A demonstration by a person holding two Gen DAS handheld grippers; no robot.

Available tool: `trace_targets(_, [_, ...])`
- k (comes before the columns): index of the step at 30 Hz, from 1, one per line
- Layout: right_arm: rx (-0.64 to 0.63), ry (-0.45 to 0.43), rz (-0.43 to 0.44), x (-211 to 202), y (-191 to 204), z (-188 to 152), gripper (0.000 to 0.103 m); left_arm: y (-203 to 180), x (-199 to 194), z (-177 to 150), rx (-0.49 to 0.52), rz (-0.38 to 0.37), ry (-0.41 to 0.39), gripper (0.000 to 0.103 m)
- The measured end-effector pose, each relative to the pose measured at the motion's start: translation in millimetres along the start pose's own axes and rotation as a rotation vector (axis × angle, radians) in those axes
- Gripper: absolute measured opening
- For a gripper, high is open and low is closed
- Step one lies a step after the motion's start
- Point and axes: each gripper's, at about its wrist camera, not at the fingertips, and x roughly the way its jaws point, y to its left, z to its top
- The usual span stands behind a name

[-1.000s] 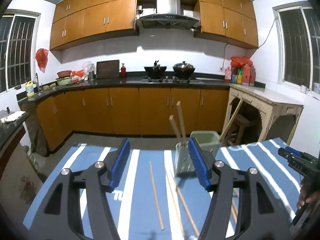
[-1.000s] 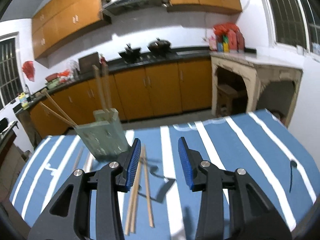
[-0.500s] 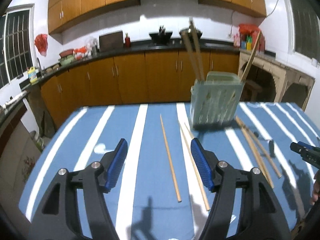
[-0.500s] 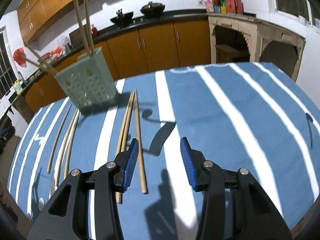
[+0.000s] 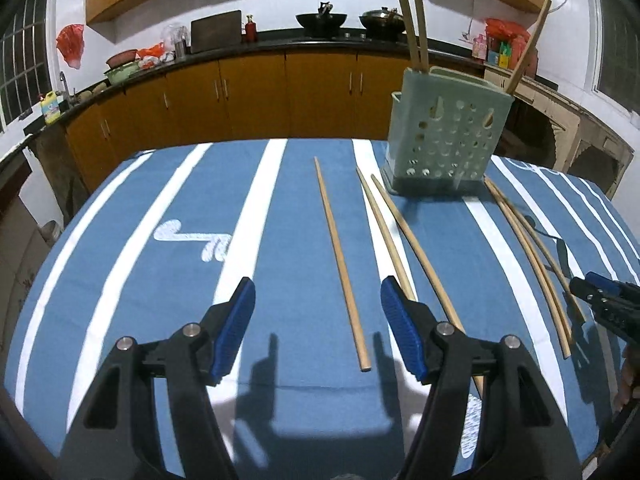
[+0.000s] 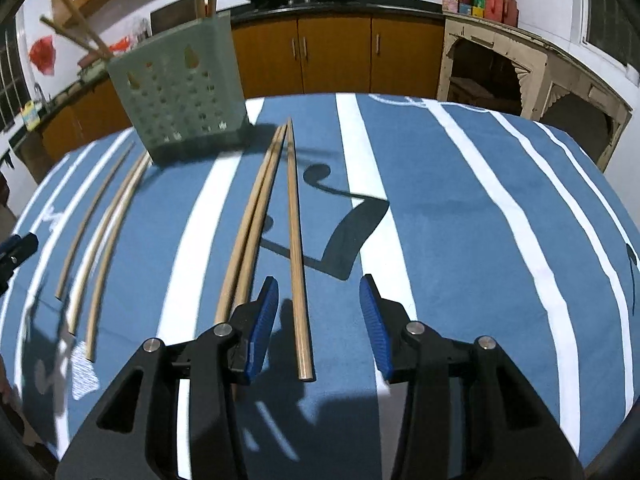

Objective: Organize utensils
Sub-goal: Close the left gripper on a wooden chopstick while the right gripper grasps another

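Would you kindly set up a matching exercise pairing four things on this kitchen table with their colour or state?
Things:
1. utensil holder
2. tablecloth
3. left tool
4. single chopstick

States:
A. lying flat, nearest end between open jaws
B. blue with white stripes
C. pale green, perforated, upright
D. open, holding nothing

Pairs: 1-C, 2-B, 3-D, 4-A

Upright chopsticks (image 5: 412, 8) in the holder (image 5: 448, 140) run off the top edge.
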Motion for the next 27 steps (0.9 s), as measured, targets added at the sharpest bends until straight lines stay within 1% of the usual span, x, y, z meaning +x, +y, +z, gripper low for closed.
trace_targets(2, [-0.007, 0.015, -0.009, 5.4, -0.1, -2.8, 0.037, -3.7, 4.5, -1.0, -0.001, -0.018, 0.014, 0.064])
trace_targets(5, [-0.007, -0.001, -0.019, 5.4, -0.6, -5.5, 0.028, -12.4, 11.4, -3.6, 0.011, -0.024, 0.034, 0.061])
trace_targets(6, [-0.004, -0.002, -0.018, 5.6, -1.3, -5.0, 0.021, -14.3, 14.3, -4.5, 0.012, -0.023, 0.04, 0.06])
trace_targets(7, [0.0, -0.001, -0.019, 5.5, -2.8, -4.5, 0.017, -15.6, 17.3, -5.1, 0.011, -0.023, 0.047, 0.06])
trace_targets(10, [0.009, 0.002, -0.013, 6.6, -5.4, -2.5, 0.014, -16.2, 23.2, -4.9, 0.001, -0.006, 0.054, 0.059])
trace_targets(14, [0.012, -0.001, -0.014, 7.2, -5.8, -2.1, 0.014, -15.0, 31.6, -4.4, -0.002, 0.016, 0.065, 0.057])
trace_targets(16, [0.016, -0.004, -0.017, 7.5, -5.8, -2.3, 0.014, -16.0, 38.0, -5.4, 0.008, 0.032, 0.08, 0.052])
trace_targets(17, [0.016, -0.005, -0.018, 7.7, -5.2, -1.9, 0.014, -16.8, 42.0, -5.9, 0.011, 0.038, 0.096, 0.044])
trace_targets(18, [0.017, -0.005, -0.017, 8.0, -5.3, -1.8, 0.014, -16.5, 46.8, -5.7, 0.009, 0.038, 0.121, 0.031])
trace_targets(20, [0.024, -0.005, -0.015, 8.6, -6.5, -1.5, 0.011, -14.3, 50.0, -5.0, -0.008, 0.037, 0.131, 0.019])
trace_targets(21, [0.029, -0.006, -0.014, 8.8, -7.9, -1.1, 0.01, -12.4, 50.8, -4.8, -0.015, 0.04, 0.13, 0.01])
trace_targets(23, [0.04, -0.007, -0.024, 9.2, -10.9, -0.2, 0.008, -6.0, 53.5, -3.6, -0.02, 0.046, 0.133, 0.009])
trace_targets(27, [0.103, -0.008, -0.05, 11.1, -30.1, 2.8, 0.008, 13.9, 55.7, -0.8, -0.042, 0.066, 0.134, 0.008])
